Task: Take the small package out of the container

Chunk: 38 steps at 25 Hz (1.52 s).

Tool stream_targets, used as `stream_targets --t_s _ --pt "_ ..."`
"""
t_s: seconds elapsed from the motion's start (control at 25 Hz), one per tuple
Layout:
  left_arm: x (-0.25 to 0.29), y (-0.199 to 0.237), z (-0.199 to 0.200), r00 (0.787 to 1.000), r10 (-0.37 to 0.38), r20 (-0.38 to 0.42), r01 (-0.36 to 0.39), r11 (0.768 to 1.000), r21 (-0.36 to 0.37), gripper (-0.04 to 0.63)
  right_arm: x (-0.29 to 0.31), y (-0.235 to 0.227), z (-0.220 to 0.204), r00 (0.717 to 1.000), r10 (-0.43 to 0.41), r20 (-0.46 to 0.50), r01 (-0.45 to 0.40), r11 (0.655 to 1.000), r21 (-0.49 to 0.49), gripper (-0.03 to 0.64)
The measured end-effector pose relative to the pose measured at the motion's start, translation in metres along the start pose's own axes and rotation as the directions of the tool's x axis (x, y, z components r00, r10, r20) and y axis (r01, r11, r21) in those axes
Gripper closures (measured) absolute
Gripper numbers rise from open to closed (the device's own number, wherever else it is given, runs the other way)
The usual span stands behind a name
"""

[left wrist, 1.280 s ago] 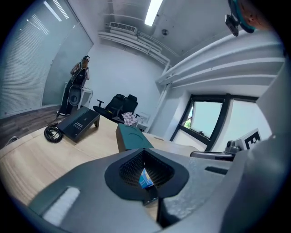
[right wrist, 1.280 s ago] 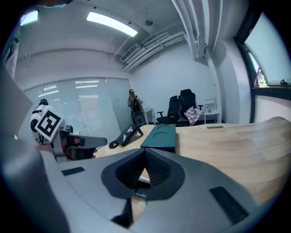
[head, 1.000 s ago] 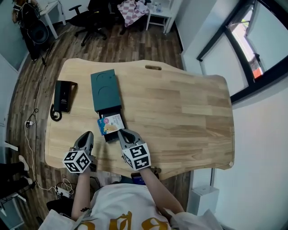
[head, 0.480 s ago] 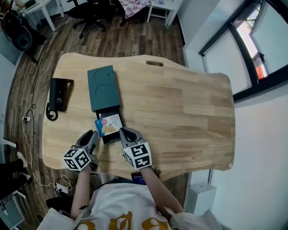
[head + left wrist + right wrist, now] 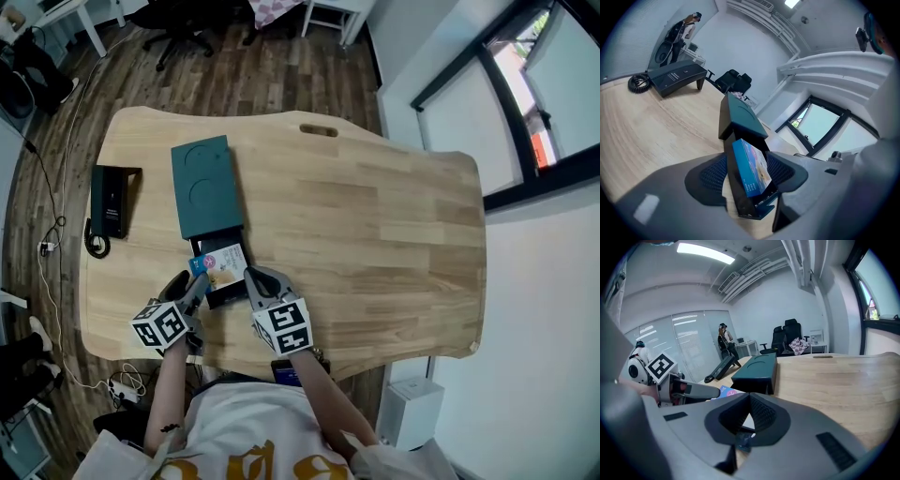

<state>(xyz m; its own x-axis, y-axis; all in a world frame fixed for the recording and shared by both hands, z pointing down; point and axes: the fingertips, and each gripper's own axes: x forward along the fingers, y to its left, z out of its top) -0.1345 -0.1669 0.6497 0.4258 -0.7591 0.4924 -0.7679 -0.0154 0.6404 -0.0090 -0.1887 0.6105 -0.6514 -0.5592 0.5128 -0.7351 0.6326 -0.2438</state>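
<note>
Straddling the small package (image 5: 751,168) in the container's (image 5: 206,187) open drawer from 8 o'clock with left gripper (image 5: 192,284) jaws just opened wide; right gripper (image 5: 255,278) pressed together at 4 o'clock. Next: squeezing, then lifting out.

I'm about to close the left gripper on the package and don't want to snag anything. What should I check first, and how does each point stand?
1. Tray pulled out of the container: ok.
2. Jaws of the left gripper apart: ok. They have just been opening and stand wide.
3. The package between those jaws: ok, not yet gripped.
4. Nothing else between them: not ok. The tray's wall looks to stand between one pad and the package.
5. The right gripper steadying the tray: cannot tell. It is shut, with its tip by the tray's right edge.
</note>
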Motion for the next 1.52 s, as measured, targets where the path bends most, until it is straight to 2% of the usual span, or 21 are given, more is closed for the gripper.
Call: stream_targets --t_s 0.24,0.44,0.52,0.6,0.84,1.04,1.28,1.52 --pt "0.011 -0.001 0.003 0.999 -0.036 -0.004 0.036 0.998 -0.056 0.345 0.005 -0.007 -0.004 0.999 -0.028 -0.04 0.026 0.998 -0.057 0.612" --pt "0.016 0.005 -0.004 0.999 -0.025 -0.04 0.021 0.996 -0.087 0.348 0.005 -0.007 -0.01 0.997 -0.039 -0.062 0.034 0.995 -0.091 0.612" --pt "0.014 0.007 -0.006 0.998 -0.023 -0.05 0.018 0.995 -0.101 0.428 0.005 -0.007 -0.01 0.997 -0.042 -0.063 0.036 0.995 -0.088 0.612" --pt "0.011 0.008 -0.006 0.998 -0.031 -0.048 0.025 0.992 -0.122 0.463 0.005 -0.007 -0.009 0.997 -0.047 -0.064 0.041 0.995 -0.091 0.612" --pt "-0.002 0.011 0.005 0.998 -0.054 0.012 0.055 0.978 -0.203 0.482 0.0 -0.007 -0.005 0.997 -0.056 -0.059 0.05 0.993 -0.103 0.612" --pt "-0.012 0.007 0.011 0.995 -0.079 0.056 0.091 0.964 -0.25 0.492 -0.006 -0.007 -0.001 0.998 -0.061 -0.028 0.059 0.996 -0.066 0.612" --pt "-0.018 0.006 0.018 0.992 -0.084 0.093 0.107 0.953 -0.284 0.5 -0.01 -0.004 -0.001 0.997 -0.068 -0.029 0.066 0.996 -0.062 0.612" --pt "-0.018 -0.001 0.028 0.987 -0.113 0.115 0.141 0.948 -0.285 0.5 -0.014 -0.007 0.005 0.995 -0.095 -0.01 0.094 0.993 -0.076 0.612"
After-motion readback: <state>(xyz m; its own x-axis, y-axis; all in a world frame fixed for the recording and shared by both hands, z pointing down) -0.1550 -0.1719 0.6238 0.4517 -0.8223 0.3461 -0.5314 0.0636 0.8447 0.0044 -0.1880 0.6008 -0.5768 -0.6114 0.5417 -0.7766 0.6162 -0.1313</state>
